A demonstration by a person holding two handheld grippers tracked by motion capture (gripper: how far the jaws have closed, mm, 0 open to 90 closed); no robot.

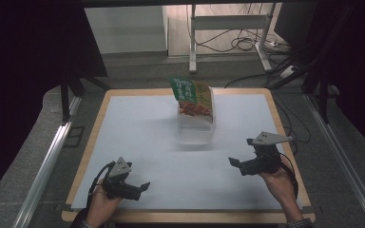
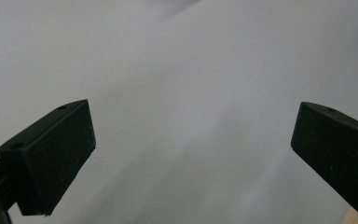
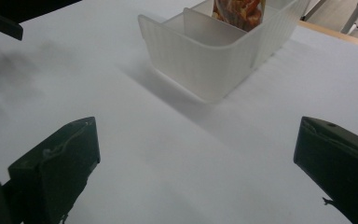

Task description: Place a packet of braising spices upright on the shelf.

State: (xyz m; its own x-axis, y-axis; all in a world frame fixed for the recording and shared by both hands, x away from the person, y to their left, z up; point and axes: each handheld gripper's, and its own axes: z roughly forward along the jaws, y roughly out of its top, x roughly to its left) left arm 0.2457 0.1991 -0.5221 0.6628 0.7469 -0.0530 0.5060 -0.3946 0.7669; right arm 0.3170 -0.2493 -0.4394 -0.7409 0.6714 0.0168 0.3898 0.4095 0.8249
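Both hands are sitting low at the near edge of the tabletop (image 1: 138, 123), each carrying a set of tongs. Left tongs (image 1: 144, 186) are hovering toward the near left corner, pointing across toward the middle; in the left gripper view their jaws are standing wide apart with nothing but bare white surface between them. Right tongs (image 1: 234, 163) are hanging near the right edge, a little farther from the near edge than the left pair, aimed inward; in the right gripper view (image 3: 196, 163) their jaws are gaping just as wide and gripping nothing.

Moving outward, a translucent plastic bin (image 1: 195, 133) is resting around the middle of the tabletop, closer to the far edge, well apart from both pairs of tongs. A divider is splitting it into compartments, as the right gripper view (image 3: 205, 60) makes plain. A green and orange snack bag (image 1: 192, 97) is standing upright in the far compartment, its top poking well above the rim; the near compartment is looking empty.

Judging from this, the bag appears to be already stowed and the tongs are resting clear of it, so the packing seems either finished or paused between items. Whether the bag is meant to come out again, I cannot tell. No other loose item is waiting on the white surface.
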